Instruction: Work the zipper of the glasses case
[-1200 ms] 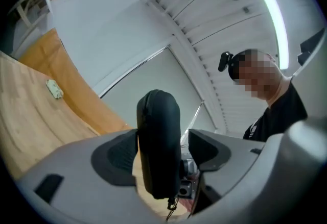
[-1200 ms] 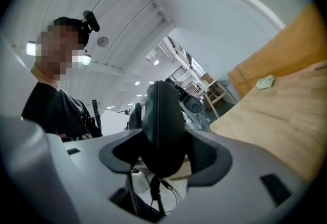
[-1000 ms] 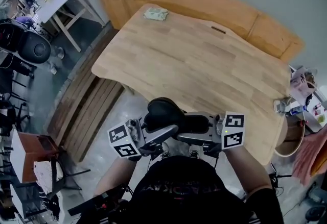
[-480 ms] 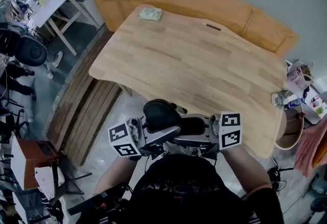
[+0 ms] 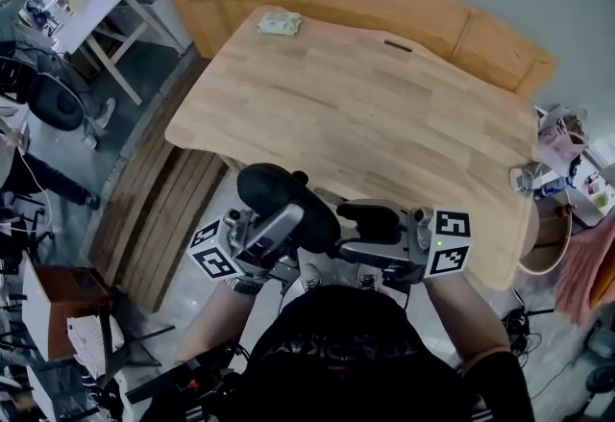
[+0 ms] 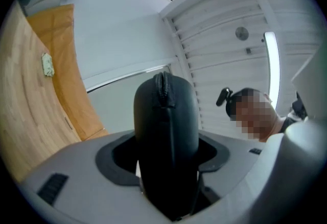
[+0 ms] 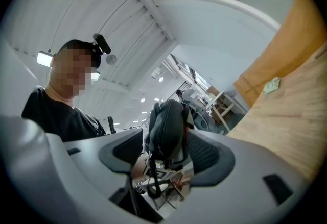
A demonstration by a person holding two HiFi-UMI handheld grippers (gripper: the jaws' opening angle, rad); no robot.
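We see a big wooden tabletop (image 5: 384,122), almost bare. The person's torso (image 5: 336,353) is below its near edge, with both tongs held up in front of it, off the tabletop. The left gripper (image 5: 279,223) is pinching the black glasses case (image 5: 274,194), which fills the gap between its jaws. The case sits just off the near edge, left of its middle. The right gripper (image 5: 357,218) has jaws spread; the case end sits between them with a gap on one side. The zipper (image 6: 163,88) runs along the case's edge. A small pale packet (image 5: 279,23) lies near the far left corner.
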